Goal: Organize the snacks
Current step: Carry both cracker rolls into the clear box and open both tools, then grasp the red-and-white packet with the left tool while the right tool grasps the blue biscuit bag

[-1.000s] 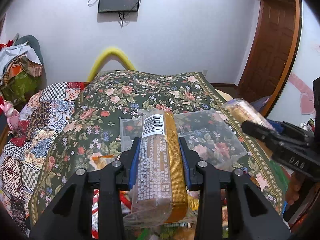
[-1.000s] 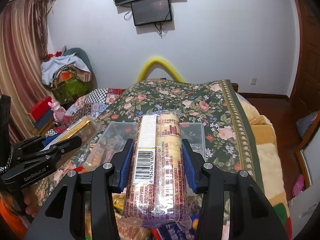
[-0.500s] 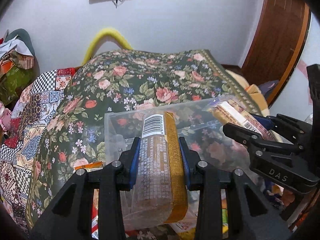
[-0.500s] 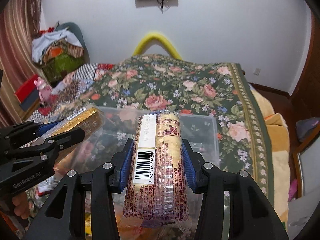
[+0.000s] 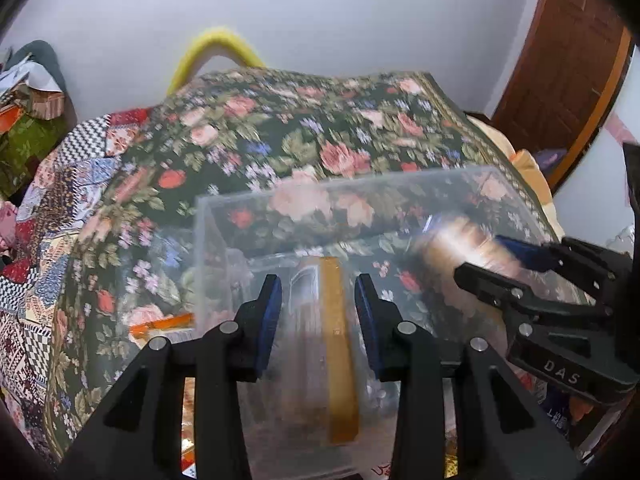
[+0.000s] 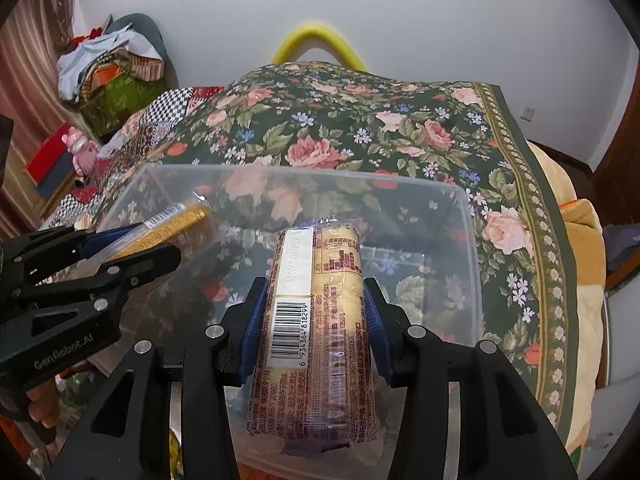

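A clear plastic bin [image 6: 460, 200] sits on the floral bedspread; it also shows in the left wrist view [image 5: 208, 216]. My left gripper [image 5: 319, 300] is shut on a gold-edged biscuit pack [image 5: 338, 344], held over the bin's left part; the pack [image 6: 176, 224] and gripper [image 6: 152, 248] show at left in the right wrist view. My right gripper [image 6: 314, 308] is shut on a purple-and-yellow biscuit roll [image 6: 320, 320], its tip over the bin's middle. The right gripper [image 5: 484, 260] and its roll [image 5: 452, 248], blurred, show at right in the left wrist view.
The bin lies on a green floral bedspread [image 6: 360, 128]. Loose snack packs [image 5: 160, 326] lie near the bin's front left. A pile of clothes and boxes [image 6: 112, 76] stands at far left. A wooden door [image 5: 568, 60] is at the right.
Both grippers have moved forward and down with their packs, from before the bin to over its inside. The bin now fills the lower middle of both views.
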